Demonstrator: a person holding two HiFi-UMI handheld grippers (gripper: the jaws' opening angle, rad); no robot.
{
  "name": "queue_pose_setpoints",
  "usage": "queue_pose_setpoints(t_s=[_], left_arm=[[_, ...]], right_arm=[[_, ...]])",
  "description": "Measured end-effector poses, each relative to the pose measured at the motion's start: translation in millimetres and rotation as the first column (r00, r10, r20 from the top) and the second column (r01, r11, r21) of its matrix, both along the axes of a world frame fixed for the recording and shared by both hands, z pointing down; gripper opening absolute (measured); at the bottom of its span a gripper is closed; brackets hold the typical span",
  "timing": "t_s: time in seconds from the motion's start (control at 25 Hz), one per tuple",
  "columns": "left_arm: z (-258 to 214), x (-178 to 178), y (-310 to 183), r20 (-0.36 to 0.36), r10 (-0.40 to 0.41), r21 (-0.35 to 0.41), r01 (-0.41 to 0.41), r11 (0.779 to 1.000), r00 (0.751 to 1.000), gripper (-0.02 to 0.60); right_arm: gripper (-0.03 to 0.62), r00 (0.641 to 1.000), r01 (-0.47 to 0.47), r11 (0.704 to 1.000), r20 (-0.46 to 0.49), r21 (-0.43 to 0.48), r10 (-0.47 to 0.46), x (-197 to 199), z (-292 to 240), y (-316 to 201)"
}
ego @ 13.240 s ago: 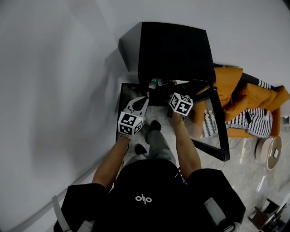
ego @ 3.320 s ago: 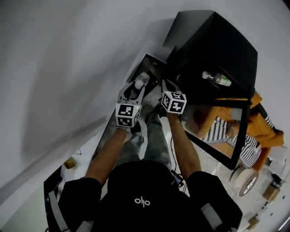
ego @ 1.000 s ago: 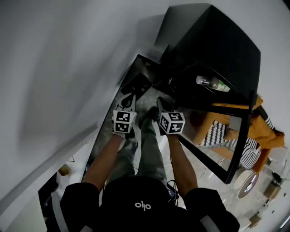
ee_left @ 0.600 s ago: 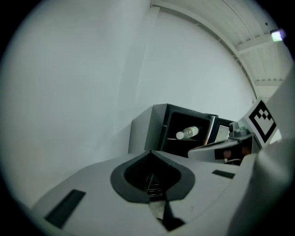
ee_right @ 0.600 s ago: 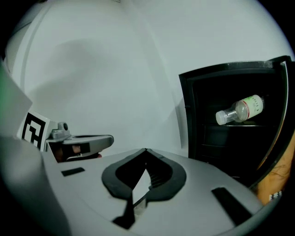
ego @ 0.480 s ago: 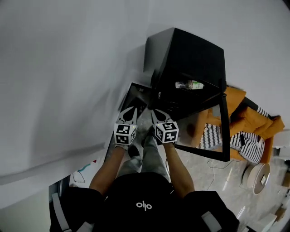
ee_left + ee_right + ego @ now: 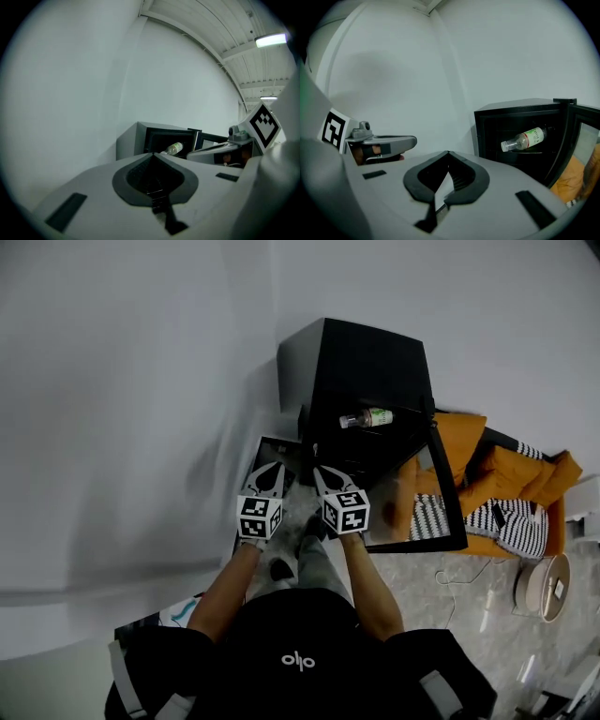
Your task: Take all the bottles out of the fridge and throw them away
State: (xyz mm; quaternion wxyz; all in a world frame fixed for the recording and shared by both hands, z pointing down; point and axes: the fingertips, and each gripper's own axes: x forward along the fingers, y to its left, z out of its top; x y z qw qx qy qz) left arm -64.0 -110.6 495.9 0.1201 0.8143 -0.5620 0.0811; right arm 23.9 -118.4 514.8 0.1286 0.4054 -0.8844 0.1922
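Pale grey walls meet at a corner above a glossy marbled floor, and in that corner stands a small black box-shaped fridge point(image 7: 361, 357) with its glass-paned door point(image 7: 450, 488) swung wide to the right.

On the shelf inside lies one clear plastic bottle with a green-and-white label point(image 7: 366, 417), on its side with its cap pointing left. It is the only bottle any view shows, so the task is not finished: this one has yet to be lifted out and thrown away.

The left gripper point(image 7: 272, 468) and the right gripper point(image 7: 319, 472) hang side by side in front of the fridge, well apart from the bottle. Each gripper view shows its jaws pressed together on nothing, so both would have to spread before a grasp.

Just left of the fridge, under the left gripper, a dark-rimmed rectangular container point(image 7: 277, 441) sits on the floor. I take it for the bin, but its inside is too dim to tell what it holds.

With the door fully open, nothing blocks the shelf. To the right an orange sofa point(image 7: 511, 465) with a black-and-white striped cloth point(image 7: 511, 517) stands close behind the door, and a round beige disc point(image 7: 542, 582) lies further off, both clear of the route between fridge and container.
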Motion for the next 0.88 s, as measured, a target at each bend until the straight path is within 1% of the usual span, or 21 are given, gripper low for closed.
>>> queue_pose_setpoints(t_s=[0.4, 0.56, 0.68, 0.88], left_arm=[[-18, 21, -8, 0.016, 0.059, 0.019, -0.059, 0.998, 0.998, 0.006], [-21, 34, -17, 0.023, 0.098, 0.022, -0.099, 0.995, 0.995, 0.008], [-23, 52, -26, 0.026, 0.139, 0.029, -0.14, 0.99, 0.99, 0.006], [-25, 91, -40, 0.026, 0.215, 0.031, -0.216, 0.976, 0.976, 0.006]], right_arm=[[0.009, 0.999, -0.049, 0.999, 0.008, 0.008, 0.049, 21, -10, -4], [0.009, 0.997, -0.08, 0.997, 0.006, 0.015, 0.08, 33, -14, -9], [0.009, 0.993, -0.118, 0.993, 0.0, 0.018, 0.118, 52, -16, -12], [0.009, 0.979, -0.202, 0.979, -0.009, 0.014, 0.202, 94, -15, -17]])
